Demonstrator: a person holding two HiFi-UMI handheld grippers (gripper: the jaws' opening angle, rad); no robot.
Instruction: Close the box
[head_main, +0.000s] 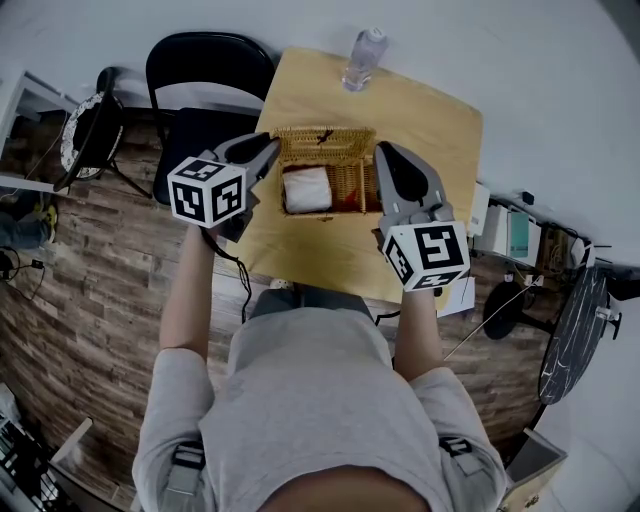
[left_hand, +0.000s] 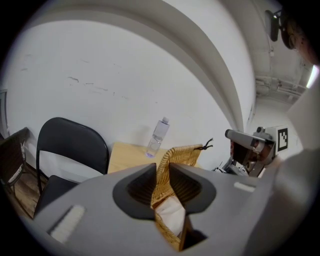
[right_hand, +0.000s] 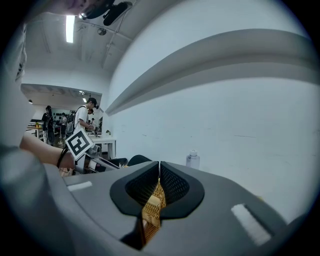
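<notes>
On the wooden bench (head_main: 420, 110), in the head view, a wicker box (head_main: 322, 213) is seen open. Its lid (head_main: 325, 140) is raised at the far side and a white cloth (head_main: 307, 188) lies inside (something red beside it cannot be identified). The left gripper (head_main: 265, 152) is placed at the lid's left edge, the right gripper (head_main: 383, 155) at its right edge. A bottle (head_main: 363, 58) stands behind the box near the bench's far edge, and a black chair (head_main: 205, 60) is set to the left.

In the left gripper view, the fingers (left_hand: 137, 187) are closed onto a woven edge running up between them. It is judged to be the lid's, since the panel carries on up to a dark cord loop (left_hand: 207, 145). The cloth is seen just below.

In the right gripper view, the fingers (right_hand: 172, 185) are drawn nearly together, with a thin strip of wicker pinched between them. Lid or box wall cannot be settled from here, though lid is judged likelier. The rest of the box is hidden by the gripper body.

The task is judged barely begun: both edges are gripped but the lid is not yet lowered. Folding it forward and seating it are left. The hinge and any catch on the front are not made out.
</notes>
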